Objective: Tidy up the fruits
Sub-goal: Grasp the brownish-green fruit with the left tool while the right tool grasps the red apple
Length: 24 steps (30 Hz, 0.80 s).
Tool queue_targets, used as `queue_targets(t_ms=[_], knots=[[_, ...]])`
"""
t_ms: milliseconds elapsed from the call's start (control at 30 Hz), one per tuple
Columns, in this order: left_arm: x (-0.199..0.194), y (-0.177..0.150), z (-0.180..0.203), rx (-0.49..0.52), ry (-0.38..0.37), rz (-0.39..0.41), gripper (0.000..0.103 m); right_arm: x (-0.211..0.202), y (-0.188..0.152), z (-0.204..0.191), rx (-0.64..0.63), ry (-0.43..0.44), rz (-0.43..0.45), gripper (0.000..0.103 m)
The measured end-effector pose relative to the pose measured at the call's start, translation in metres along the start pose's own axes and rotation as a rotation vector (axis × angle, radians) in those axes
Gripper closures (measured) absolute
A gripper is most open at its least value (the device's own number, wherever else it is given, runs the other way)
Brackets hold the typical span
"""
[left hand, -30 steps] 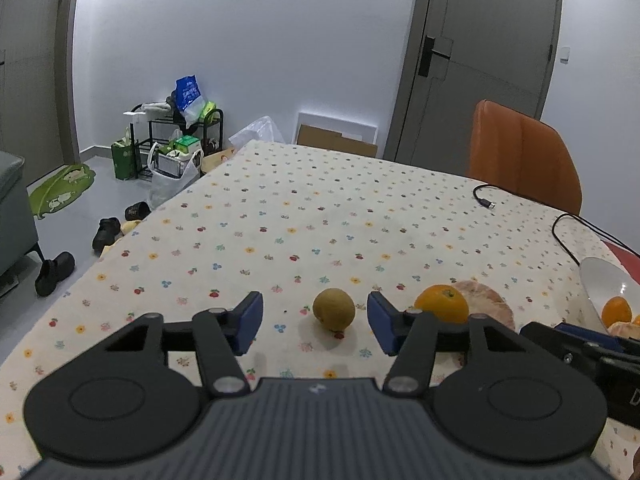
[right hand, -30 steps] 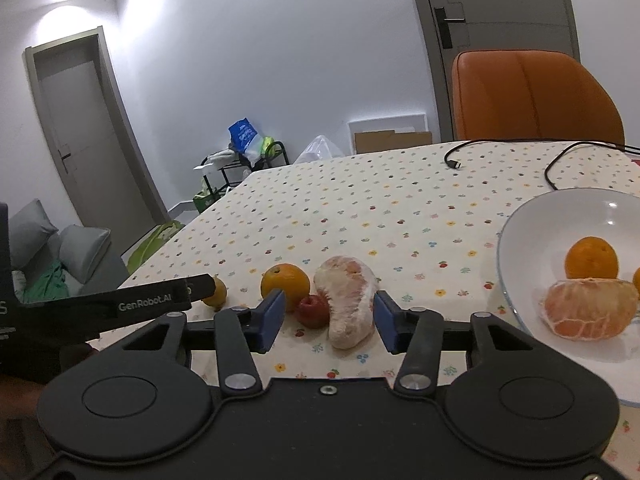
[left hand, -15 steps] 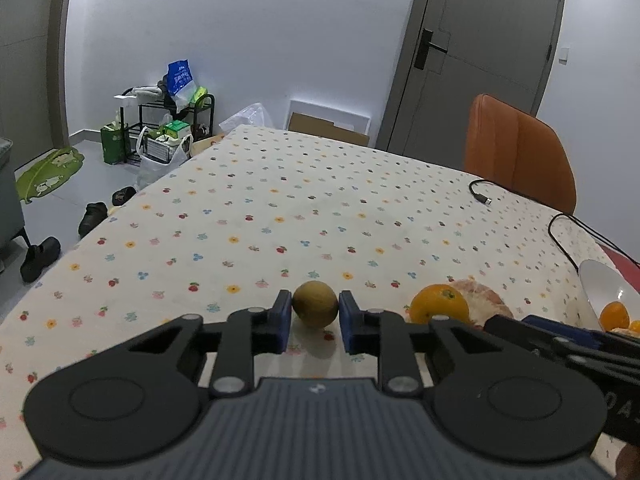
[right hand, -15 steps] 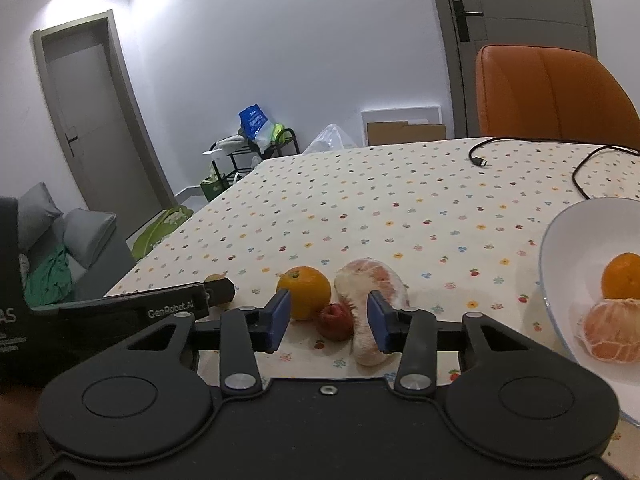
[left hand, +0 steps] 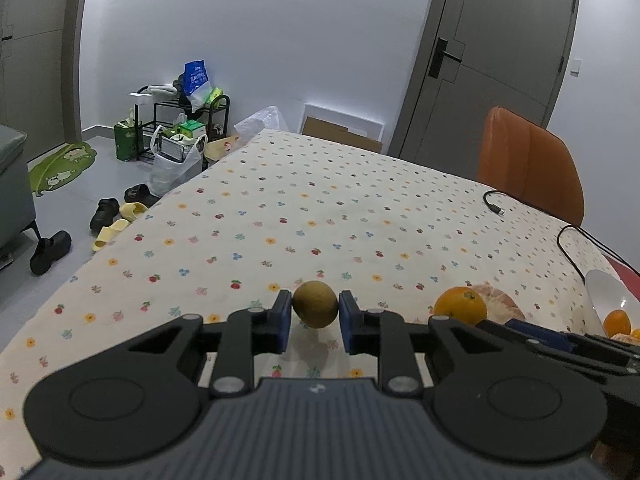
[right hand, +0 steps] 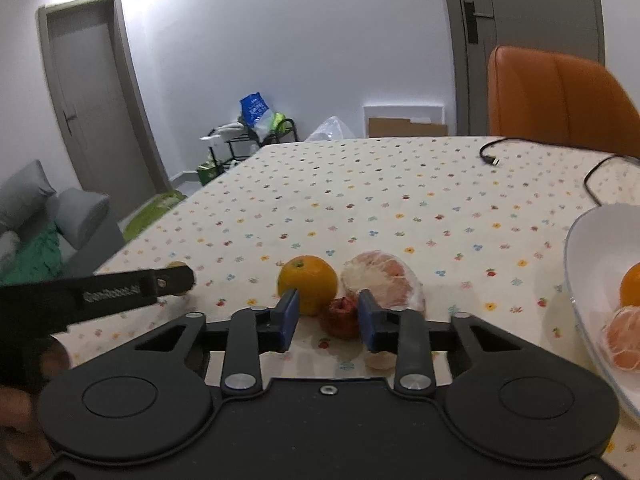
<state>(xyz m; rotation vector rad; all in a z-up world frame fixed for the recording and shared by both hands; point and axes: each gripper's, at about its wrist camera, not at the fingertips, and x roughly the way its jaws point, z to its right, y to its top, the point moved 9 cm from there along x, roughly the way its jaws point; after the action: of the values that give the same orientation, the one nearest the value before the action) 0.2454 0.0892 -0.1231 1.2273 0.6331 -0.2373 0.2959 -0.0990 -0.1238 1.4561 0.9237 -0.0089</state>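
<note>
In the left wrist view my left gripper [left hand: 315,314] is shut on a small yellow-green round fruit [left hand: 315,304], held just above the dotted tablecloth, with its shadow underneath. An orange [left hand: 460,306] and a peeled pomelo [left hand: 502,304] lie to its right. In the right wrist view my right gripper [right hand: 328,318] is open but narrow, with a small red fruit [right hand: 342,316] between its fingers, close to the right pad. The orange [right hand: 308,288] and pomelo [right hand: 384,280] sit just behind it. The left gripper [right hand: 172,280] shows at the left.
A white bowl [right hand: 580,264] at the right holds an orange [right hand: 632,288] and a peeled mandarin [right hand: 624,340]. A black cable [left hand: 496,208] lies at the far right of the table, by an orange chair [left hand: 528,160]. The table's left edge drops to a floor with shoes.
My left gripper closed on the yellow-green fruit and raised it slightly. My right gripper's fingers moved forward and narrowed around the small red fruit.
</note>
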Motion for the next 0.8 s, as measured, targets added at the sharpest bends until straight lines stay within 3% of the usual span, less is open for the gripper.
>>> queue_targets(t_ms=[67, 133, 300, 400, 433, 500, 633, 800], knots=[[-0.003, 0.001, 0.001, 0.002, -0.003, 0.005, 0.08, -0.002, 0.0, 0.0, -0.004, 0.003, -0.004, 0.088], [-0.006, 0.002, 0.003, 0.008, -0.006, 0.011, 0.08, -0.004, -0.001, 0.001, 0.002, 0.007, -0.003, 0.089], [-0.018, 0.003, 0.005, 0.005, -0.02, 0.033, 0.079, -0.007, -0.002, 0.001, 0.014, -0.001, -0.002, 0.088], [-0.021, 0.001, 0.005, 0.007, -0.022, 0.033, 0.079, -0.004, -0.002, -0.001, 0.011, -0.006, -0.009, 0.071], [-0.021, 0.0, 0.005, 0.011, -0.018, 0.029, 0.079, -0.003, -0.002, -0.002, -0.001, -0.006, -0.001, 0.07], [-0.019, -0.002, 0.004, 0.021, -0.007, 0.018, 0.079, 0.002, -0.005, -0.006, -0.031, -0.002, -0.003, 0.07], [-0.021, -0.002, 0.002, 0.022, 0.007, 0.022, 0.079, 0.007, -0.009, -0.005, -0.029, -0.011, -0.031, 0.08], [-0.024, -0.004, 0.006, 0.028, 0.012, 0.024, 0.079, -0.01, -0.002, -0.004, -0.028, 0.007, 0.019, 0.08]])
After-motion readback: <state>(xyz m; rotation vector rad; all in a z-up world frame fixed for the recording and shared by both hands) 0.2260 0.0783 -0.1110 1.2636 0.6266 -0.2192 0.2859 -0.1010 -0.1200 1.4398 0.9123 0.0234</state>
